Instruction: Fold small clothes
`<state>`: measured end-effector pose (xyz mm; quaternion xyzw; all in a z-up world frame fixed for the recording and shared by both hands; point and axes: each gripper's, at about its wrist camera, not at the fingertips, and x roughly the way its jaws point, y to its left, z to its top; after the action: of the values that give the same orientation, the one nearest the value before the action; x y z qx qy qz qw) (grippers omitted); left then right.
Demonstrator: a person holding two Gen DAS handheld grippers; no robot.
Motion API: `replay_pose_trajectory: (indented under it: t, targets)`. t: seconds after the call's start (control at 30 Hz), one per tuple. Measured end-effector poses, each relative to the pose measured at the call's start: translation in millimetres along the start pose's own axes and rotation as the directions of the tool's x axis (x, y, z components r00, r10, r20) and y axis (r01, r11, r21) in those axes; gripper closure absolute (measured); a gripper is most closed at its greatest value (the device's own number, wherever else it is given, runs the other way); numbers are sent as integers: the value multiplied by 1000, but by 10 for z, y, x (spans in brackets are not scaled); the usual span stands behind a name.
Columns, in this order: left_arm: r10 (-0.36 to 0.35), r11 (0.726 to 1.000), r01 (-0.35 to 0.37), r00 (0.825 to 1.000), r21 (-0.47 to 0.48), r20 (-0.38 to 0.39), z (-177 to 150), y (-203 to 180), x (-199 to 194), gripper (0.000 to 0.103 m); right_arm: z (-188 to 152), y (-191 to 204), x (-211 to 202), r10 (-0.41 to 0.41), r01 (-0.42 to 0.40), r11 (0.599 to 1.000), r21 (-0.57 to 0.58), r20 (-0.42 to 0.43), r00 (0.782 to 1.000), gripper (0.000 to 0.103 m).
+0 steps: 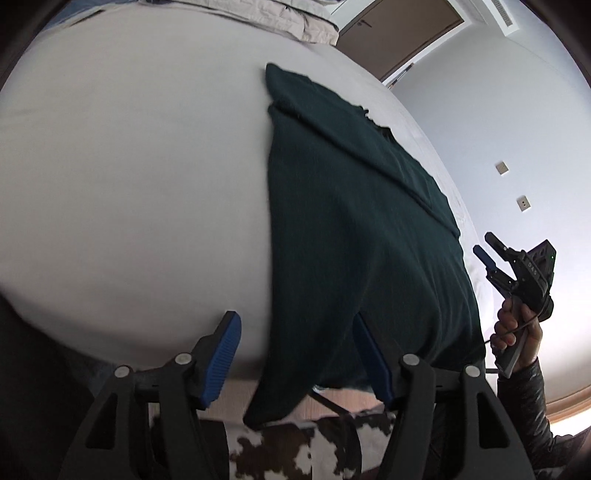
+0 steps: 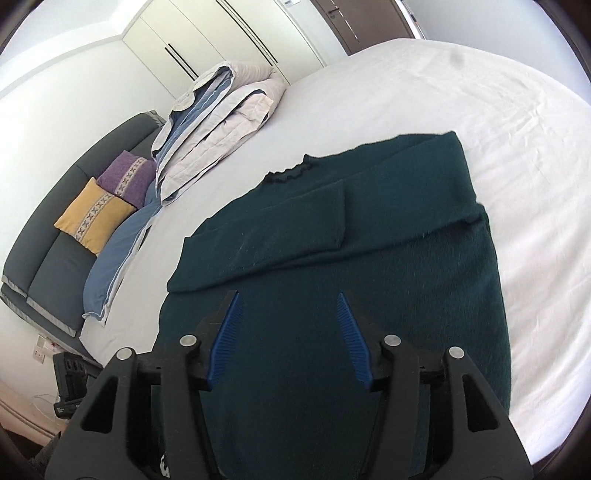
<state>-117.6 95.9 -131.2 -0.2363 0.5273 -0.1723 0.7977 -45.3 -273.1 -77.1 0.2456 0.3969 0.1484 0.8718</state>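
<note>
A dark green sweater (image 2: 369, 258) lies flat on the white bed (image 2: 517, 155), both sleeves folded across its chest and its collar (image 2: 291, 171) toward the far side. It also shows in the left wrist view (image 1: 354, 229), its hem hanging over the near bed edge. My left gripper (image 1: 295, 328) is open at the hem's left corner, with cloth between its blue fingers (image 1: 225, 354). My right gripper (image 2: 288, 314) is open, hovering above the sweater's lower half. In the left wrist view the right gripper (image 1: 487, 247) is open and off the sweater's right side.
A folded duvet (image 2: 221, 118) lies at the bed's head beside a blue pillow (image 2: 118, 251). Yellow (image 2: 92, 218) and purple (image 2: 129, 177) cushions lean on a dark headboard. A wardrobe (image 2: 221, 37) and a door (image 1: 399, 33) stand beyond. A cow-pattern rug (image 1: 314, 450) lies below the bed edge.
</note>
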Motion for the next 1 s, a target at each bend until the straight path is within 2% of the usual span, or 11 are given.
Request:
replay_pose_trajectory:
  t: [0.13,0.3,0.33,0.4,0.53,0.7,0.77,0.9,1.0]
  targets:
    - [0,999,-3,996,-41,-86,-227,36,151,38,-178,-48,-179,36,-36,999,18,1,999,51]
    - [-63,988,46,992,-145,-109,-274,235,329,40,-318,-85,-361,54,-54,999,-5,-28,998,51]
    - [-65,985,45,991,-169,-118,-283,283,358,43,-347,-95,-394,51,-51,999,-12,-44,998,51]
    - [-71,982,46,988,-185,-133,-301,309,397,59,-426,-103,-472,36,-38,999,-20,-72,997,51]
    - [-72,986,48,987,-161,-147,-275,248,392,70,-597,-116,-737,-39,32,998,-56,-131,991,51]
    - [-81,987,60,986,-147,-143,-281,209,362,91,-789,-311,-1183,-154,150,988,-36,-229,961,51]
    - [-89,988,70,987,-140,-136,-285,185,316,92,-887,-404,-1294,-196,198,980,-19,-272,942,51]
    - [-108,987,92,987,-130,-119,-278,157,219,93,-1050,-585,-1264,-231,253,967,19,-345,910,51]
    - [-126,987,115,988,-113,-92,-239,101,137,93,-1110,-684,-1158,-248,284,958,47,-365,897,51]
